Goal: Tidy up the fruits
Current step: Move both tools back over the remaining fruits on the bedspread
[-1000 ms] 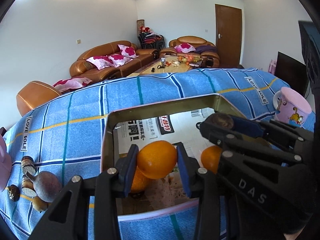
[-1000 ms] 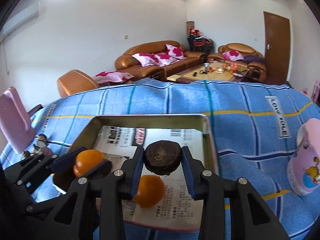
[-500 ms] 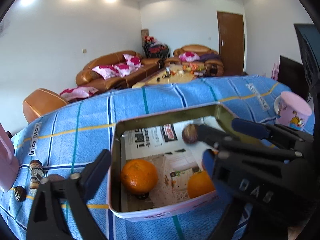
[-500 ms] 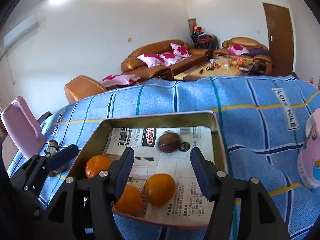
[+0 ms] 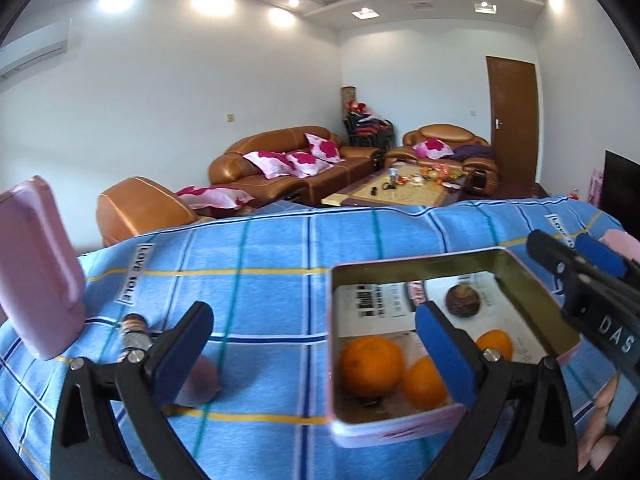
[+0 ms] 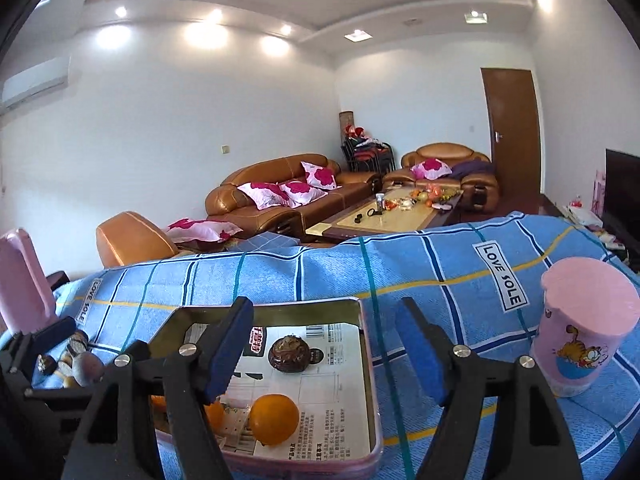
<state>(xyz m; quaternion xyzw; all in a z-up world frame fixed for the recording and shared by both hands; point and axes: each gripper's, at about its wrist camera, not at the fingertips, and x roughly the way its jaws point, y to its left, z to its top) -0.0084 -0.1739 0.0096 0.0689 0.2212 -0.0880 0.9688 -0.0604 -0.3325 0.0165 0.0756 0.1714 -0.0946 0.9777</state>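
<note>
The left gripper (image 5: pixel 316 356) is hanging with its blue-padded jaws spread wide and nothing between them, above the blue checked cloth (image 5: pixel 260 280) that is covering the table, just to the left of the shallow rectangular metal tin with a pink outer wall (image 5: pixel 400 430). The right gripper (image 6: pixel 324 354) is hovering over the tin's right rim (image 6: pixel 368 360), jaws equally wide and empty.

Printed paper is lining the tin (image 6: pixel 340 416). 3 round oranges are lying toward its near edge: the largest orange (image 5: pixel 370 365) in the near left corner, a second orange (image 5: pixel 424 382) touching it, and a third orange (image 5: pixel 494 345) partly behind the left gripper's right finger. A dark brown round fruit (image 5: pixel 460 301) is sitting alone toward the tin's far side, apart from the oranges.

Near the table's left edge, a small heap of brown fruits (image 6: pixel 78 362) is waiting on the cloth beside a tall pink container (image 5: pixel 38 268). A pink cartoon-printed cup with a lid (image 6: pixel 580 328) is standing upright toward the table's right edge, well apart from the tin.
</note>
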